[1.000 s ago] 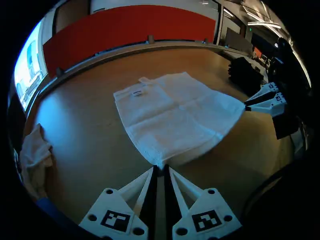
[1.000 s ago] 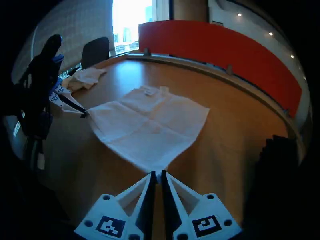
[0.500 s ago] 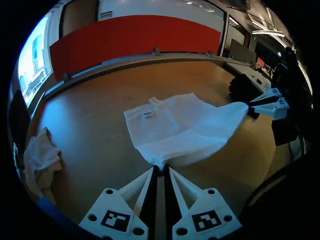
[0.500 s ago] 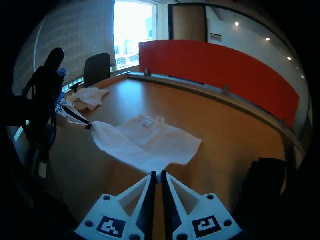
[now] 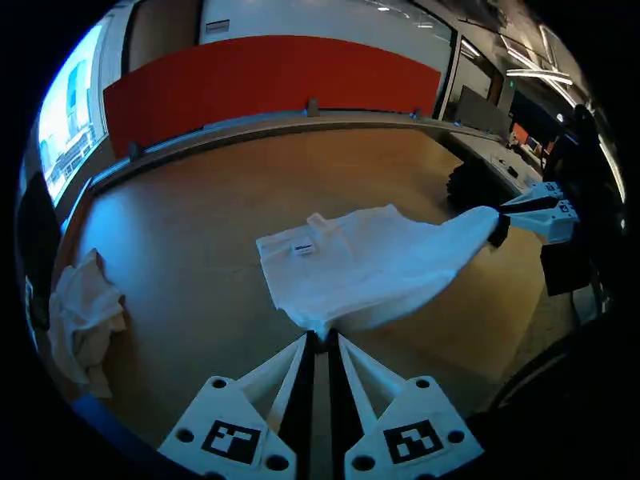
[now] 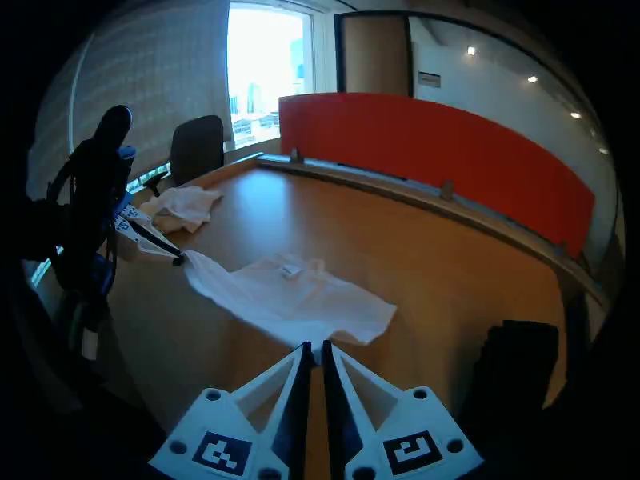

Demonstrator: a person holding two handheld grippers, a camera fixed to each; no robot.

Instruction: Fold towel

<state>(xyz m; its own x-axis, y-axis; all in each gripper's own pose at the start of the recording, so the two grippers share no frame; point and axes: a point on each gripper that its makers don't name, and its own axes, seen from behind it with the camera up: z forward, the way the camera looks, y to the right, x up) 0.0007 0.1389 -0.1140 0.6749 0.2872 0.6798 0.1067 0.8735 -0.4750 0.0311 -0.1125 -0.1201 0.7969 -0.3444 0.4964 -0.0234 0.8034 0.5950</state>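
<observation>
Currently, the left gripper (image 5: 321,334) clamps one corner of the towel (image 5: 360,268) at lower centre; the right gripper (image 6: 314,348) clamps another, held above the desk (image 5: 184,240).

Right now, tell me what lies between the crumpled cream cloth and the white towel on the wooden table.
Only bare wooden table separates the crumpled cream cloth from the white towel, seen in the left gripper view.

Both views look low and near, converging over the shared towel (image 5: 360,264).
</observation>
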